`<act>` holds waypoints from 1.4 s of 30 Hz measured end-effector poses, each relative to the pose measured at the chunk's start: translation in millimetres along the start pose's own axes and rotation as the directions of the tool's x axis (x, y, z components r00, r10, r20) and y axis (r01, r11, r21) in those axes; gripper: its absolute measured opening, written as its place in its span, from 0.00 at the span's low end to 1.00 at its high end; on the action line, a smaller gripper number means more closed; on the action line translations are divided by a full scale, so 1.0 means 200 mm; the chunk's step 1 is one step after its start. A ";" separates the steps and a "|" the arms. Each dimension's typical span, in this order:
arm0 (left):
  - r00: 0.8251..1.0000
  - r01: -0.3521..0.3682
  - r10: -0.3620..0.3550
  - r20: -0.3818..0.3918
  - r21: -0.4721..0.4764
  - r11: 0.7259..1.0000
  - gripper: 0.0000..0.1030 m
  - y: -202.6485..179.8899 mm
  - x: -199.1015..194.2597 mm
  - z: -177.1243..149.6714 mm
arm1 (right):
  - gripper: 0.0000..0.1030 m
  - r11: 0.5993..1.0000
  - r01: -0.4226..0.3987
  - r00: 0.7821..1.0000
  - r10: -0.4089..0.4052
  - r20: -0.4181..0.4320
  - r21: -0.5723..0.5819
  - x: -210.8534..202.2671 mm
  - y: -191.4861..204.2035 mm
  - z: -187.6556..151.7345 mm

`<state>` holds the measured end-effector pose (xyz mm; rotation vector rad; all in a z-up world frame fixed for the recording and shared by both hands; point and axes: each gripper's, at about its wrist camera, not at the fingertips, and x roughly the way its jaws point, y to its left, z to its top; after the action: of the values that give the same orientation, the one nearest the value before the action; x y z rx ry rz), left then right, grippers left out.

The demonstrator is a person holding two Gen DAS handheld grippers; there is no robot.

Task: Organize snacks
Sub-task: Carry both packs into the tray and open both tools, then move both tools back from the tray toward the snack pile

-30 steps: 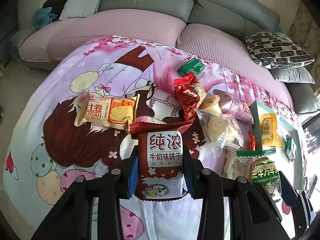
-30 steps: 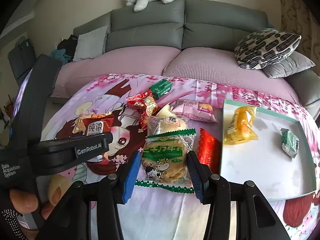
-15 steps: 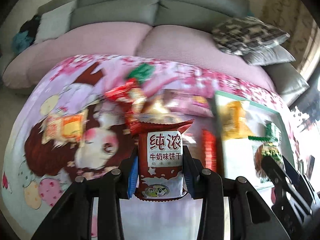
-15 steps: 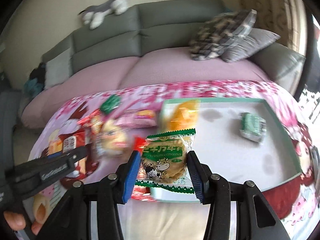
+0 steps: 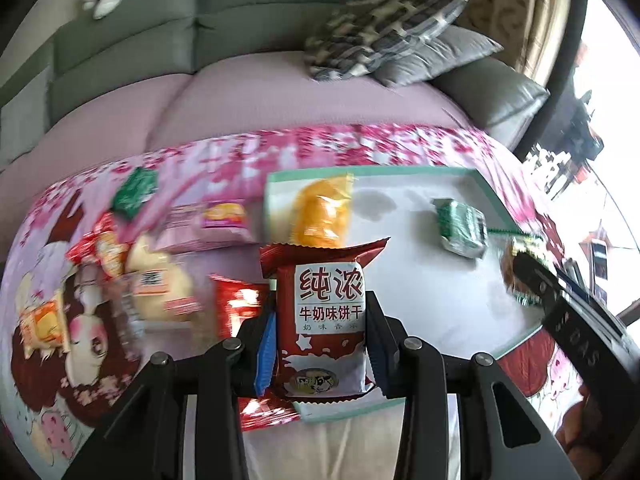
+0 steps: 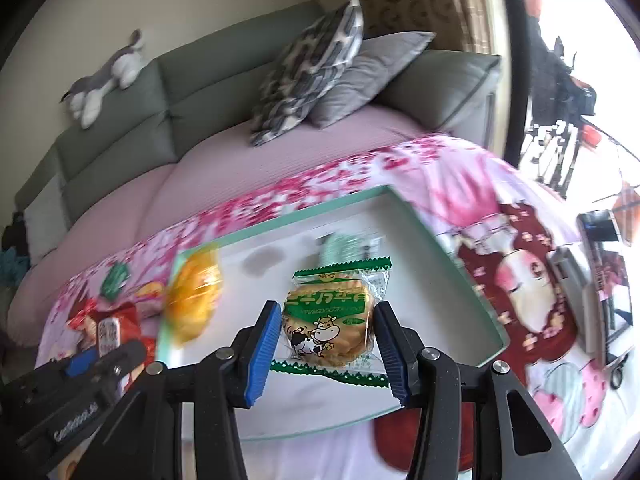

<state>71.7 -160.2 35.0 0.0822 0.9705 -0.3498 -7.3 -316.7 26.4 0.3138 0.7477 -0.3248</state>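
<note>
My left gripper (image 5: 320,344) is shut on a dark red milk biscuit pack (image 5: 326,320), held over the near left corner of the white tray with the green rim (image 5: 492,196). My right gripper (image 6: 326,344) is shut on a round biscuit in a green-edged wrapper (image 6: 332,320), above the middle of the same tray (image 6: 440,240). An orange-yellow pack (image 5: 322,212) and a small green pack (image 5: 460,224) lie in the tray. The right gripper with its biscuit also shows at the right edge of the left wrist view (image 5: 524,268).
Several snacks lie left of the tray on the pink cartoon cloth (image 5: 80,360): a green box (image 5: 134,192), a pink pack (image 5: 208,224), red packs (image 5: 236,312), a pale bun (image 5: 160,288). A sofa with cushions (image 5: 380,32) stands behind. A phone (image 6: 604,280) lies at the right.
Both grippers have swung right with their snacks, from over the loose pile to over the tray. Both views have rolled. The grips have not changed.
</note>
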 end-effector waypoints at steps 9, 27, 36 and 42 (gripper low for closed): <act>0.999 0.002 0.000 -0.039 0.053 0.999 0.40 -0.15 0.18 0.07 | 0.49 0.997 0.057 0.998 -0.057 0.007 0.046 0.09 -0.16 0.03; 0.999 -0.016 0.019 -0.048 0.062 0.998 0.42 -0.28 0.35 0.13 | 0.50 0.993 0.060 0.997 -0.055 -0.050 0.100 0.25 -0.26 0.01; 0.999 -0.025 0.026 -0.035 0.034 0.999 0.54 -0.26 0.28 0.14 | 0.51 0.995 0.052 0.998 -0.048 -0.047 0.082 0.23 -0.24 0.02; 0.995 -0.103 0.102 -0.013 -0.008 0.995 0.81 -0.20 0.20 0.13 | 0.68 0.994 0.102 0.989 -0.098 -0.113 0.033 0.24 -0.22 0.02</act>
<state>99.8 -214.4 19.6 0.1259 0.9758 -0.2510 10.5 -367.1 -12.5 0.3332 0.8690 -0.4194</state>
